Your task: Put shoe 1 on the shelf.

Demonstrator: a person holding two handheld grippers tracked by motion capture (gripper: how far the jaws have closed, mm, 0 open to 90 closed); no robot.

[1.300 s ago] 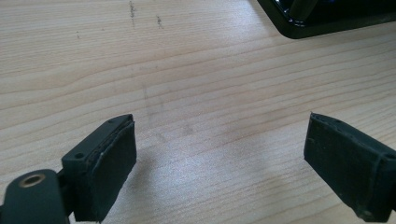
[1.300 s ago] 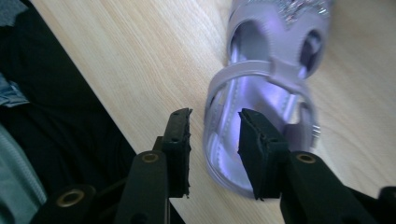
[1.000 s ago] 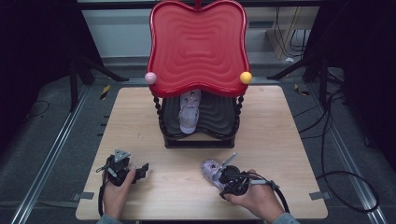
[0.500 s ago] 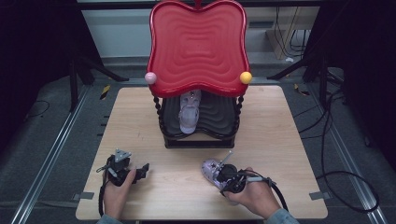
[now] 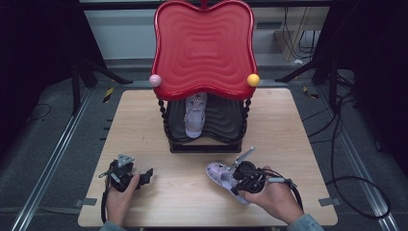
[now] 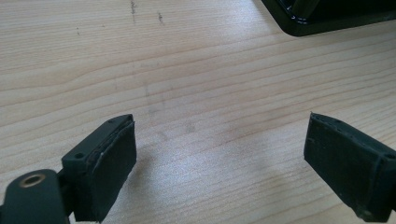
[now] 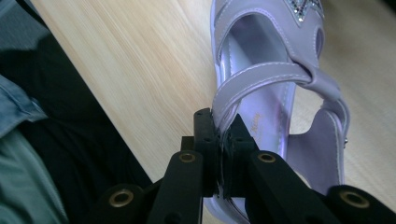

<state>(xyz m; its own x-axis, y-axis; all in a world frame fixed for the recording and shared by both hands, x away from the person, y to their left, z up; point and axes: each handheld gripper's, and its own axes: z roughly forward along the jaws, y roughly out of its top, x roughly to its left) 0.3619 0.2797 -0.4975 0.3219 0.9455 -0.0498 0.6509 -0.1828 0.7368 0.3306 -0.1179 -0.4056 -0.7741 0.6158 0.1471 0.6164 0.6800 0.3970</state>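
Right gripper [image 7: 223, 140] clamps the lilac sandal's [image 7: 275, 93] strap; its insole script looks unreadable

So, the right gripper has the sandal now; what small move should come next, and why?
Probably lift the sandal toward the rack. The right gripper is shut on its side strap, and its mate already lies on the lower shelf with room beside it.

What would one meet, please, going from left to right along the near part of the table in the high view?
Left gripper, jaws open over bare wood → lilac sandal lying on the table → right gripper, shut on the sandal's strap → the person's right hand.
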